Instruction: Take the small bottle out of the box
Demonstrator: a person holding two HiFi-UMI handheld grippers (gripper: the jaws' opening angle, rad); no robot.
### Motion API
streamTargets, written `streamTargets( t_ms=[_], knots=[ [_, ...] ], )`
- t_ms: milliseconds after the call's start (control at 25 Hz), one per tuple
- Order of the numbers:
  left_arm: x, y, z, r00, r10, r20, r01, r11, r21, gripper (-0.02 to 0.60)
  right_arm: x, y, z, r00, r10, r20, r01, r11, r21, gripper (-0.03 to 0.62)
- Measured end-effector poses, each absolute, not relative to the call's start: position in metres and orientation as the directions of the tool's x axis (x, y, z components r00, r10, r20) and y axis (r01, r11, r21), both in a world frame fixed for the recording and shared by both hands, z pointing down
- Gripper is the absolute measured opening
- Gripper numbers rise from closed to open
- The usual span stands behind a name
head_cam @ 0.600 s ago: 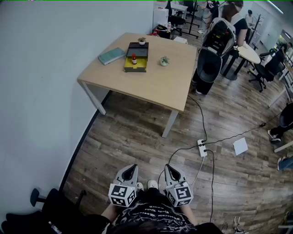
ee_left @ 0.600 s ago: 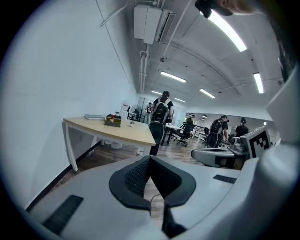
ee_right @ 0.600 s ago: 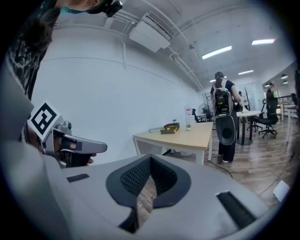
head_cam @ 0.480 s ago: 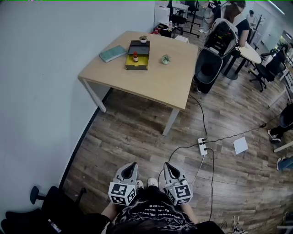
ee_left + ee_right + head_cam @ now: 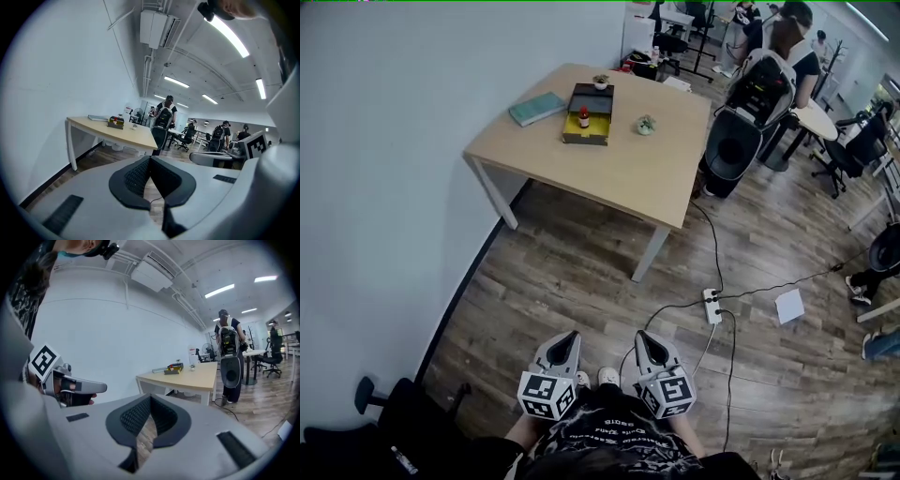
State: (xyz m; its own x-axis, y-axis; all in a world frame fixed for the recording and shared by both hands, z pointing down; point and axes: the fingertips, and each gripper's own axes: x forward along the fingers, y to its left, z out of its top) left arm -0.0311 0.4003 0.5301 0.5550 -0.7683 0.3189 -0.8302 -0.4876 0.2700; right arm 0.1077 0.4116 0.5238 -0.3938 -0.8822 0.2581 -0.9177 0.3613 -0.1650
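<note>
While my left gripper (image 5: 570, 336) and right gripper (image 5: 641, 336) hang closed, empty, the small red-capped bottle (image 5: 584, 117) stands upright far ahead, leftward.

Bare wood floor (image 5: 572, 272) runs straight up to the table (image 5: 619, 178), loads of room there. The wall (image 5: 384, 169) sits close along the table's left side, so that side's tight. Off right, a power strip (image 5: 711, 305) and cable (image 5: 710, 239) lie on the floor, and a person with a backpack (image 5: 766, 80) stands past the right corner. On top, a book (image 5: 537, 108) sits left of the box (image 5: 589, 131), 1 small plant (image 5: 646, 124) right, a 2nd plant (image 5: 600, 82) behind; the near tabletop is bare
</note>
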Motion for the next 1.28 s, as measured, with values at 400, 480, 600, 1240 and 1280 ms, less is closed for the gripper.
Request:
streamTargets(
  t_ms=[400,480,600,1240,1280],
  knots=[
    [-0.038,0.392,0.531,0.563,-0.763,0.318,-0.821,-0.469,0.326,0.274,0.102,0.406,0.528,-0.429,-0.859,0.28,-0.902,0.391,-0.183,0.23],
    [-0.045,0.39,0.53,0.555,-0.767,0.324,-0.826,-0.459,0.328,0.291,0.098,0.404,0.527,-0.433,-0.856,0.282,-0.9,0.397,-0.178,0.23],
    [-0.053,0.39,0.531,0.558,-0.76,0.333,-0.824,-0.458,0.333,0.291,0.092,0.402,0.525,-0.433,-0.855,0.284,-0.901,0.398,-0.174,0.23],
    [-0.096,0.366,0.541,0.629,-0.713,0.31,-0.771,-0.521,0.366,0.291,0.041,0.385,0.539,-0.408,-0.86,0.307,-0.912,0.365,-0.189,0.23],
    [-0.098,0.364,0.544,0.625,-0.713,0.317,-0.774,-0.516,0.366,0.291,0.04,0.381,0.542,-0.408,-0.859,0.31,-0.911,0.362,-0.196,0.23]
  ],
)
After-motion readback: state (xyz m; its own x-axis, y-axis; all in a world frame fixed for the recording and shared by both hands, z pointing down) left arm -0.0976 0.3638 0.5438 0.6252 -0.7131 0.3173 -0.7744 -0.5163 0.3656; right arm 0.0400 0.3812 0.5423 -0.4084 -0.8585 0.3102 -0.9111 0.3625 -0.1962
